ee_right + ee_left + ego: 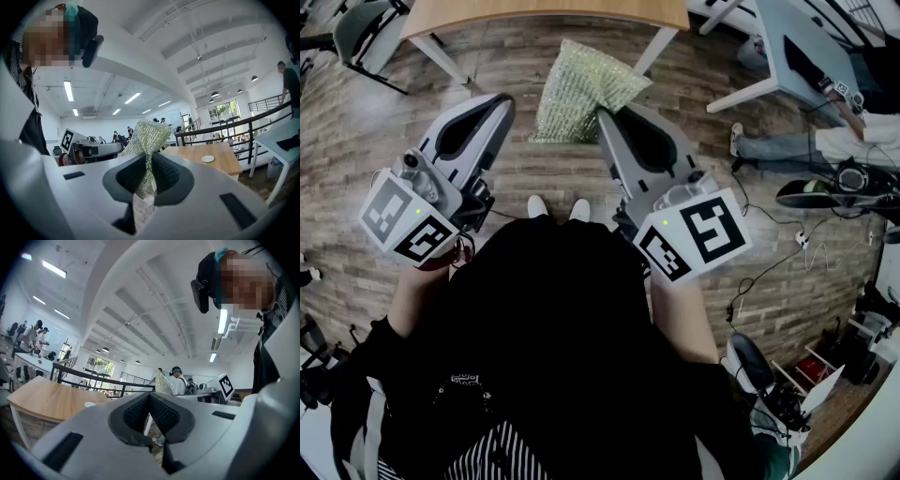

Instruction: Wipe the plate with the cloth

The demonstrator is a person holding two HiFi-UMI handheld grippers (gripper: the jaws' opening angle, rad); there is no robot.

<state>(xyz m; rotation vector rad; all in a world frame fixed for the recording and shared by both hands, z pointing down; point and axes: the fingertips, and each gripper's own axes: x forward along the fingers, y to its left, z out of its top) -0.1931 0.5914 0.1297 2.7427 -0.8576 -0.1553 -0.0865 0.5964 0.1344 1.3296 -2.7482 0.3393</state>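
The person stands with both forearms bent at the waist, both grippers pointing forward and up towards the light wooden table (544, 11). The left gripper (150, 397) has its dark ribbed pads pressed together at the tips, nothing between them. The right gripper (151, 157) pinches the pale green, glittery mesh cloth (147, 136), which bunches above its jaws. The small round white plate (207, 159) lies on the tabletop, well apart from the cloth.
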